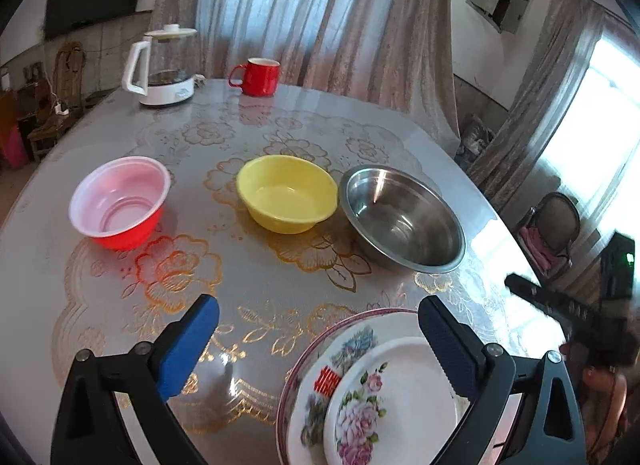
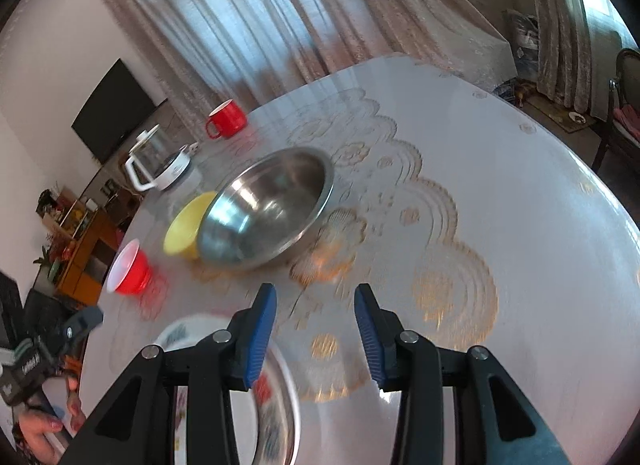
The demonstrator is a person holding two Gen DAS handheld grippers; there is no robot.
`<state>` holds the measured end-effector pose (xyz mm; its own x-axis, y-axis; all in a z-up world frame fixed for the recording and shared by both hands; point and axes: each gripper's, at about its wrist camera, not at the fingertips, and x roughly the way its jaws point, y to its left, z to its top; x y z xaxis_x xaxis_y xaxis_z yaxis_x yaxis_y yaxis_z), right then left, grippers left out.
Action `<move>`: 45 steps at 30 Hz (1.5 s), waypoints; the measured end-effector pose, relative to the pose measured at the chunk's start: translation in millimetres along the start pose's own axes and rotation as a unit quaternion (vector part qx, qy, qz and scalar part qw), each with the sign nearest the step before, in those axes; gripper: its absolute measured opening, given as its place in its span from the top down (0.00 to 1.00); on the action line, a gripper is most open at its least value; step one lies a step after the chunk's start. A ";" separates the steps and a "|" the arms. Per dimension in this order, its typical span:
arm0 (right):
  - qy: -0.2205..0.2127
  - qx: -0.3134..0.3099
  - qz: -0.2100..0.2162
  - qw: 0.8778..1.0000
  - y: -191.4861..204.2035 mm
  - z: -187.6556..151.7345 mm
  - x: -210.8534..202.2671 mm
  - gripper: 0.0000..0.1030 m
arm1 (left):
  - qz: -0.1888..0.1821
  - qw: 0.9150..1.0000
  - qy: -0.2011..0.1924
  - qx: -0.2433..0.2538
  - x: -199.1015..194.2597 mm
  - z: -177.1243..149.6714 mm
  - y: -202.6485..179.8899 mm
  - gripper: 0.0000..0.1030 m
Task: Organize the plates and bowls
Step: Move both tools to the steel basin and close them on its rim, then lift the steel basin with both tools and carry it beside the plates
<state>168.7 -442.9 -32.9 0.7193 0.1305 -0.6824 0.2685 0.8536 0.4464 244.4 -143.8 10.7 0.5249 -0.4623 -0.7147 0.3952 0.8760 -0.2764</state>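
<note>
Floral plates [image 1: 372, 393] sit stacked, small on large, at the near desk [image 1: 260, 289] edge, so plates look done and bowls are the step in hand. Behind the stack run red bowl [image 1: 120, 203], yellow bowl [image 1: 286, 193] and steel bowl [image 1: 402, 217], steel touching yellow, red apart. Left gripper [image 1: 320, 339] jaws wide open and empty just above the stack, right gripper [image 2: 316, 335] jaws part open on nothing; next probably calls for nesting yellow into steel.
</note>
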 end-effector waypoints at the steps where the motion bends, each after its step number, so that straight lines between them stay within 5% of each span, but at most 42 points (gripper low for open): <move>1: 0.001 0.000 -0.001 1.000 -0.3 7.4 6.1 0.61 | -0.001 1.000 0.005 0.000 4.9 2.0 -0.3 0.02; 17: 0.050 0.007 -0.017 0.999 -2.8 73.2 107.0 0.61 | -0.038 0.997 0.065 -0.009 89.6 44.2 -8.5 0.03; 22: 0.063 -0.008 -0.021 0.998 -5.2 69.9 118.9 0.79 | -0.040 0.996 0.076 0.002 109.2 50.6 -17.1 0.04; 28: 0.060 -0.022 -0.010 0.998 -2.1 65.1 113.9 0.86 | -0.037 0.997 0.072 0.017 118.8 58.3 -24.9 0.08; 30: 0.062 -0.024 -0.016 0.998 -0.2 63.6 112.0 0.86 | -0.034 0.997 0.071 0.027 122.0 60.2 -28.1 0.11; 39: 0.062 -0.017 -0.012 0.998 -4.8 55.7 103.2 0.86 | -0.052 0.991 0.102 0.066 139.5 48.4 -45.5 0.72; 45: 0.060 -0.008 -0.001 0.998 -8.2 50.3 96.9 0.86 | -0.056 0.991 0.101 0.074 132.1 42.4 -49.4 0.73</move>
<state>268.4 -462.6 -73.5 0.6370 0.1870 -0.7478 0.2588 0.8619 0.4360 326.2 -254.0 -42.8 0.3162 -0.5054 -0.8029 0.5560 0.7845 -0.2748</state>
